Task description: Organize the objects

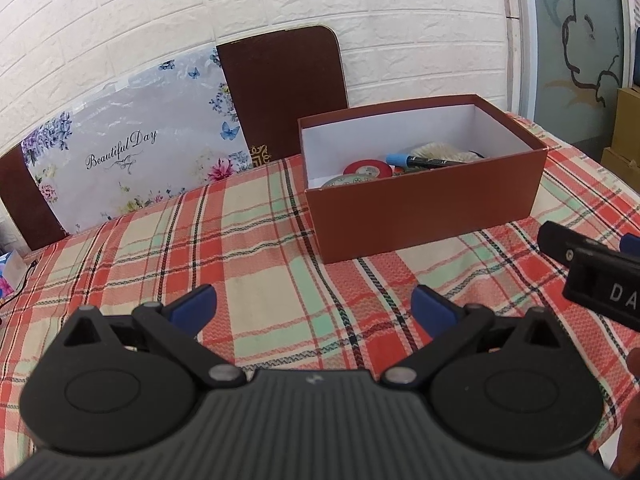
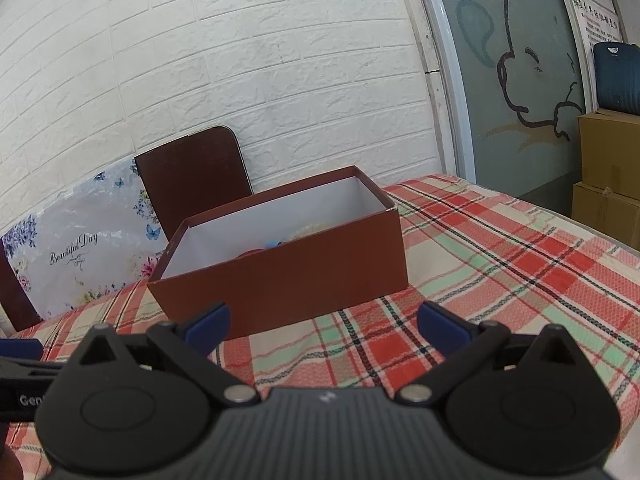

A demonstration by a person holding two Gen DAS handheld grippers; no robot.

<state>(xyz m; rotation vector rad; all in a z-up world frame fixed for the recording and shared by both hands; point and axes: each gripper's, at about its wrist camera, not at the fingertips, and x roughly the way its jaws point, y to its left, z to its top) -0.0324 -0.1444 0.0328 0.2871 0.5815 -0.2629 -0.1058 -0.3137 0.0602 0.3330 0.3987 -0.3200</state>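
Risk of snagging: rectangular red-brown cardboard box rests on checked-cloth desk, already holding tape rolls and blue-capped marker; left gripper and right gripper, jaws spread empty, could nudge its light wall.

The floral bag leaning against the wall behind the bench carries the words "Beautiful Day" in dark script, readable in both views. In the left wrist view, the black body of the right gripper at the frame's edge shows the white letters "DA", cut off by the border. In the right wrist view, the left gripper bears "Gen", likewise cut off. A poster beside the glass door holds printed lines too small to read.
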